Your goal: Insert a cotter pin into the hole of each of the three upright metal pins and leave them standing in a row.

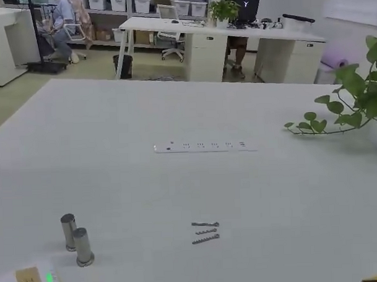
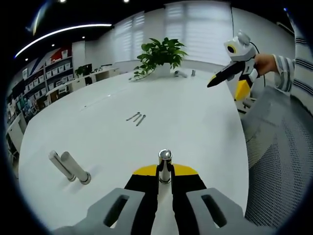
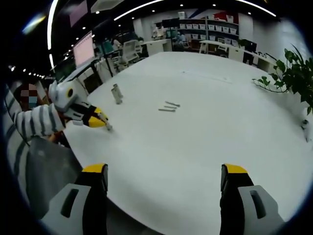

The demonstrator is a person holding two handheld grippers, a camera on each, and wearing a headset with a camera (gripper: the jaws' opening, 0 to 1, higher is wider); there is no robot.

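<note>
Cotter pins (image 1: 205, 232) loose, none inserted. Two metal pins (image 1: 82, 245) at table (image 1: 177, 178) edge; left gripper (image 2: 165, 172) clamps third pin (image 2: 165, 164); right gripper (image 3: 165, 169) spread, empty.

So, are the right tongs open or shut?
Open. In the right gripper view the right tongs stand wide apart, with bare white table between them and nothing gripped.

Bare counter (image 1: 141, 192) lies open between the two pins (image 1: 82, 245) and the cotter pins (image 1: 205, 232). Farther back lies a power strip (image 1: 205, 146); a plant (image 1: 351, 101) crowds the right.
</note>
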